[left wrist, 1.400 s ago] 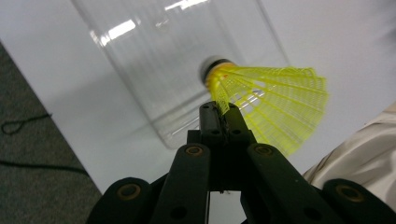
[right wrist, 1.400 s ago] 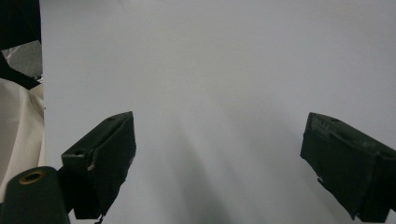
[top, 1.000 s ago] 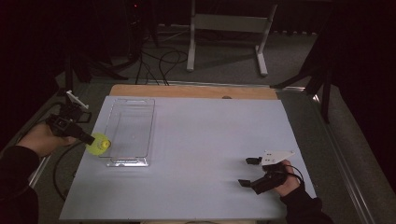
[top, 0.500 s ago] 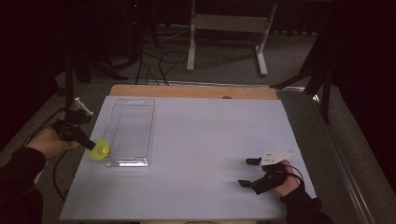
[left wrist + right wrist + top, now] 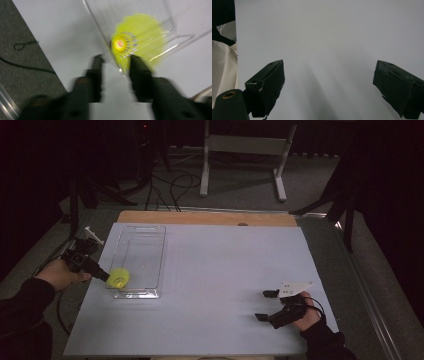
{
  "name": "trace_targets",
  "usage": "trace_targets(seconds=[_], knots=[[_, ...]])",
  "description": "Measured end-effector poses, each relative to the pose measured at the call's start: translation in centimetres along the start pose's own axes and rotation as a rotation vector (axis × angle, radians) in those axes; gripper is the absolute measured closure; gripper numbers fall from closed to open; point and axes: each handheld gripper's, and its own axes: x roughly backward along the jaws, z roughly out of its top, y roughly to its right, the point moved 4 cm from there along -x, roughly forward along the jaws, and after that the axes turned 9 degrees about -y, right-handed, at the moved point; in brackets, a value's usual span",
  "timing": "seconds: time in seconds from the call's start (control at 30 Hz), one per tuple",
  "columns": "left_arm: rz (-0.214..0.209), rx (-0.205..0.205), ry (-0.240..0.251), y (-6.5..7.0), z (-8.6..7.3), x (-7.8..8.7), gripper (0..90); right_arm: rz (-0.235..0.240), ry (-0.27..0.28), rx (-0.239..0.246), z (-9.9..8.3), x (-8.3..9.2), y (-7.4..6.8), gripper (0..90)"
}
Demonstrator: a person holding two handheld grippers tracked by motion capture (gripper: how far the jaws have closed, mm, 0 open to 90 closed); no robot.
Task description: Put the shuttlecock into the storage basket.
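Observation:
A yellow shuttlecock (image 5: 119, 278) sits at the near left corner of a clear plastic tray (image 5: 145, 232) on the white table. In the left gripper view the shuttlecock (image 5: 137, 42) shows its cork end toward me, just past the tray's clear wall (image 5: 100, 42). My left gripper (image 5: 106, 276) is at the tray's left edge. Its jaws have just been opening and now stand apart, with the shuttlecock ahead of the fingertips and not pressed between them (image 5: 116, 58). My right gripper (image 5: 265, 305) rests open at the near right of the table, with bare tabletop between its jaws (image 5: 329, 75).
The white table top (image 5: 225, 270) spreads wide between the tray and the right hand. A wooden strip (image 5: 210, 217) runs along its far edge. Beyond it stand a metal frame (image 5: 240, 150) and floor cables (image 5: 170, 185). A cable trails from the left gripper off the table's left side.
The left hand has sunk a little toward the table. Its jaws have parted, and the shuttlecock has shifted slightly right, off the fingertips into the tray's corner. The right hand has kept still.

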Motion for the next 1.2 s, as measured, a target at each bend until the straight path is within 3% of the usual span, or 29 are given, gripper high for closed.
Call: trace_targets(seconds=[0.07, 0.1, 0.33, 0.4, 0.5, 0.57, 0.63, 0.77, 0.97, 1.2], knots=[[0.004, -0.017, 0.018, 0.3, 0.2, 0.2, 55.2, 0.000, -0.001, 0.000, 0.0, 0.0, 0.0, 10.5], [0.014, -0.017, 0.022, 0.5, 0.3, 0.2, 43.2, 0.001, 0.001, -0.001, 0.0, 0.0, 0.0, 10.4], [0.014, -0.020, 0.071, 1.4, 1.1, 0.9, 15.2, 0.000, 0.002, -0.002, 0.0, 0.1, 0.0, 10.4], [-0.054, -0.054, 0.087, 1.8, 1.1, 1.2, 0.5, -0.002, 0.004, -0.002, -0.1, 0.1, 0.0, 10.4], [-0.031, -0.084, 0.134, 2.4, 1.3, 1.6, 0.0, -0.005, 0.006, 0.000, 0.0, 0.1, 0.0, 10.4], [-0.049, -0.110, 0.155, 2.9, 1.4, 1.6, 0.0, -0.004, 0.006, -0.003, 0.0, 0.2, 0.0, 10.4], [-0.024, -0.142, 0.190, 3.3, 1.5, 1.6, 0.0, -0.003, 0.009, -0.002, 0.0, 0.2, 0.0, 10.4], [-0.020, -0.194, 0.230, 4.4, 1.9, 1.3, 0.0, -0.003, 0.010, -0.004, 0.0, 0.2, 0.0, 10.4], [-0.006, -0.285, 0.348, 6.1, 2.8, 0.7, 0.0, 0.000, 0.008, -0.007, 0.0, 0.0, 0.1, 10.4], [-0.025, -0.348, 0.416, 7.7, 3.8, 0.3, 0.0, -0.003, 0.010, -0.015, -0.1, -0.1, 0.2, 10.4]])
